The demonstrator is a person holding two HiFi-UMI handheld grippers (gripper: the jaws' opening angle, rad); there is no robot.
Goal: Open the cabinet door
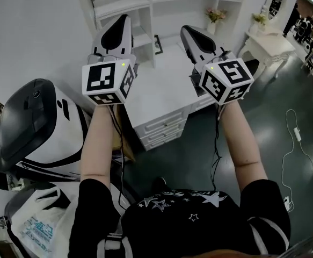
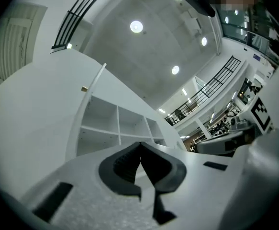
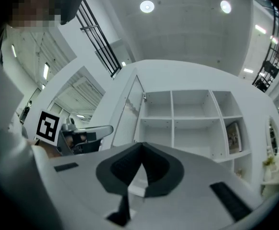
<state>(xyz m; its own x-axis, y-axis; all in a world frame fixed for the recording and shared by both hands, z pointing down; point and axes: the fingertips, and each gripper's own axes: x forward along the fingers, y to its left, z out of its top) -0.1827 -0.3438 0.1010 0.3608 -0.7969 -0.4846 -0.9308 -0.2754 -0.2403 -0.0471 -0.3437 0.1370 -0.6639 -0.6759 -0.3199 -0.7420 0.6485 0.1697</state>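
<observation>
From the head camera, a person is holding the left gripper (image 1: 124,20) and right gripper (image 1: 187,32) out above a white desk (image 1: 161,90). Each gripper's own view is showing its jaws clenched together, empty. Only the right gripper view is showing the cabinet door (image 3: 128,111), standing open beside white shelves (image 3: 192,123).

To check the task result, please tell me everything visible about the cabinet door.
The cabinet door is white, tall and narrow, like painted wood. It stands swung open at the left side of the shelf unit. Nothing touches it: the left claw and the right claw are both shut, empty, short of it.
</observation>
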